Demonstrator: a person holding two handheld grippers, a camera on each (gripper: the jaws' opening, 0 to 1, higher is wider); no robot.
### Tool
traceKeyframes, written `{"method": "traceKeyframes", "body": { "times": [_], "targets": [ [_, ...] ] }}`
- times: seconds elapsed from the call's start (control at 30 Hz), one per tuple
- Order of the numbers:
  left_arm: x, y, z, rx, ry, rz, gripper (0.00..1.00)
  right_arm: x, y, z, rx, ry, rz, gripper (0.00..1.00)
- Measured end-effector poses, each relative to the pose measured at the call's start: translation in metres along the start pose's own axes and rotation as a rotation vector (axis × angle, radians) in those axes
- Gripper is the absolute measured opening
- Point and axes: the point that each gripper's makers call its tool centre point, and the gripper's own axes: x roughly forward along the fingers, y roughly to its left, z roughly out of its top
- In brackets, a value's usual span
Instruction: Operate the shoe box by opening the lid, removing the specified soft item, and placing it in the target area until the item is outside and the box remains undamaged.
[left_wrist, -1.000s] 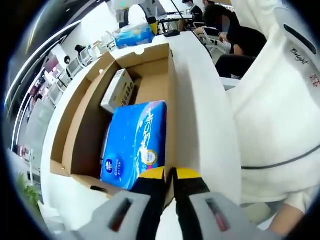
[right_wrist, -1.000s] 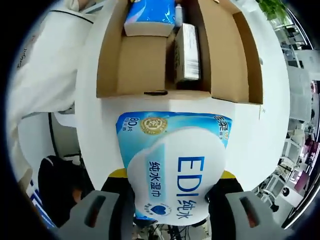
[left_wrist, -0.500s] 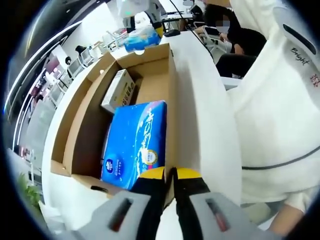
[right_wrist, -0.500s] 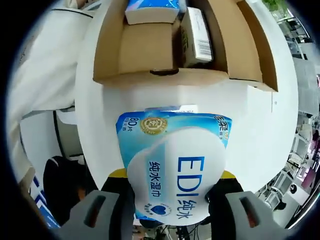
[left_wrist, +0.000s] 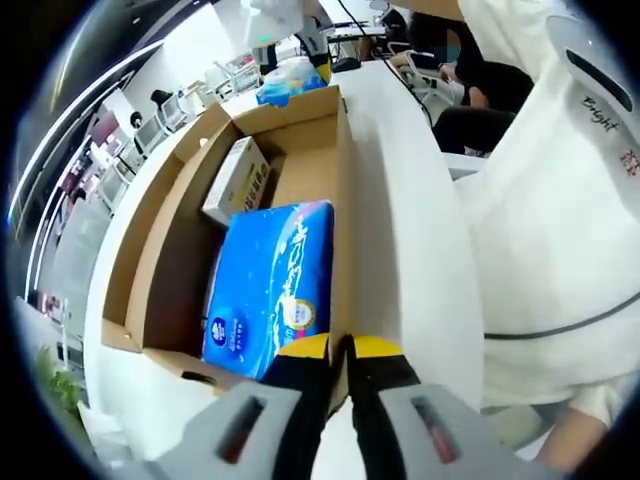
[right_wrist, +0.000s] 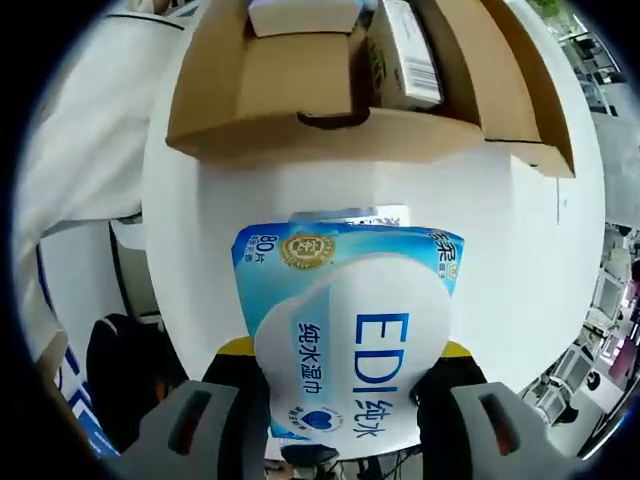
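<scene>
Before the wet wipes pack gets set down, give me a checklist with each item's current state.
1. Right gripper holds the wet wipes pack: ok, jaws closed on both its sides.
2. Pack is outside the shoe box: ok, it hangs over the white table.
3. Table under the pack is free: cannot tell, the pack hides it.
4. Left gripper steadies the box: ok, jaws clamped on the box's near wall.
5. Box undamaged: ok, no tears seen.
6. Blue pack and small carton remain inside: ok.
</scene>
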Motion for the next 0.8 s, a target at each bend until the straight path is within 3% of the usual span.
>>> {"method": "traceKeyframes", "body": {
  "times": [0.8],
  "targets": [
    [0.000, 0.000, 0.000, 0.002, 0.000, -0.002, 0.06, 0.018, 0.007, 0.002, 0.008, -0.009, 0.038, 0.57]
  ]
}}
